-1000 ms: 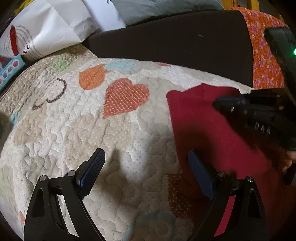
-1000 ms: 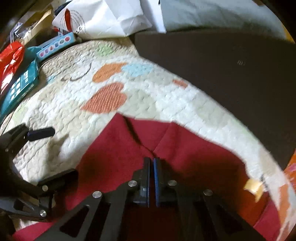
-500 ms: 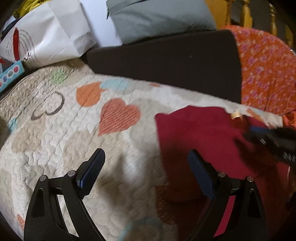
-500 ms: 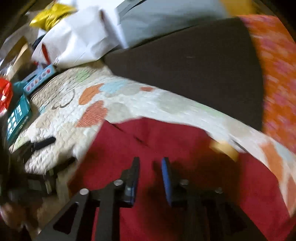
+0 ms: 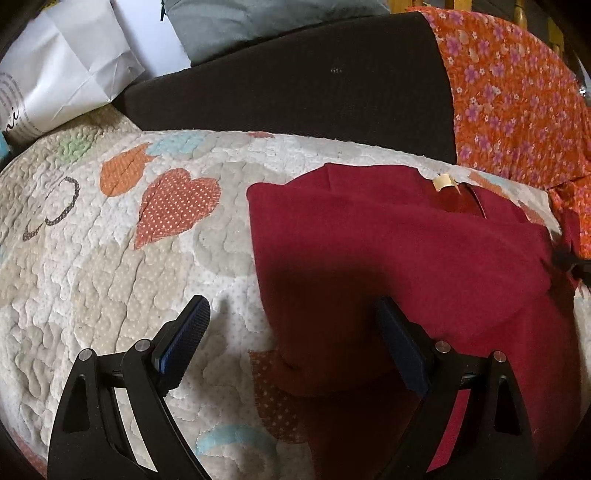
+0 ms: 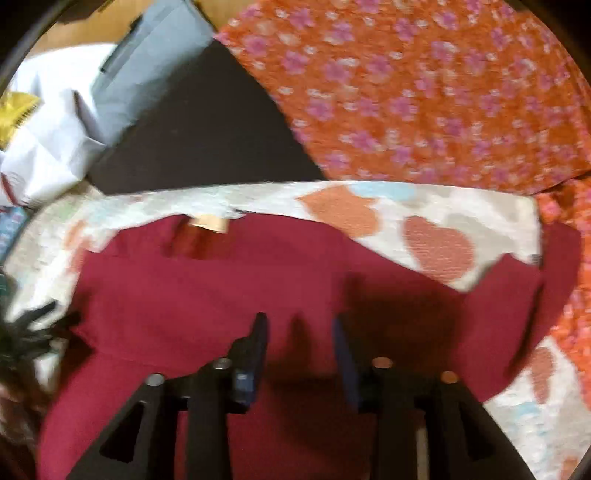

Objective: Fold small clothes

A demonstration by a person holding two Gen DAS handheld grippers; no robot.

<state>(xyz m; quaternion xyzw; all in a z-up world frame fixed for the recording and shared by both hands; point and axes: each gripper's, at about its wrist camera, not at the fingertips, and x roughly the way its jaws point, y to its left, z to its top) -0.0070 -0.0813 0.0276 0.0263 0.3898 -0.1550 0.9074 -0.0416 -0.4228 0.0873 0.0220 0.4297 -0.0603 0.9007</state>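
Observation:
A dark red garment [image 5: 399, 254] lies on a quilt with heart patches [image 5: 110, 258]; its left side is folded over the middle and a cream neck label [image 5: 444, 181] shows at the far edge. My left gripper [image 5: 291, 328] is open and empty above the garment's near left edge. In the right wrist view the garment [image 6: 221, 288] spreads below my right gripper [image 6: 299, 339], which is open and empty just above the cloth. A red sleeve [image 6: 532, 295] stretches out to the right.
An orange flowered cloth [image 5: 517, 103] lies at the right, over a dark brown cushion [image 5: 295, 88] behind the quilt. A white paper bag [image 5: 62, 81] and a grey pillow [image 5: 251, 26] sit at the back left.
My right gripper has opened, let go of the red cloth and swung to the right. The garment's left part now lies folded over. The left gripper stayed open.

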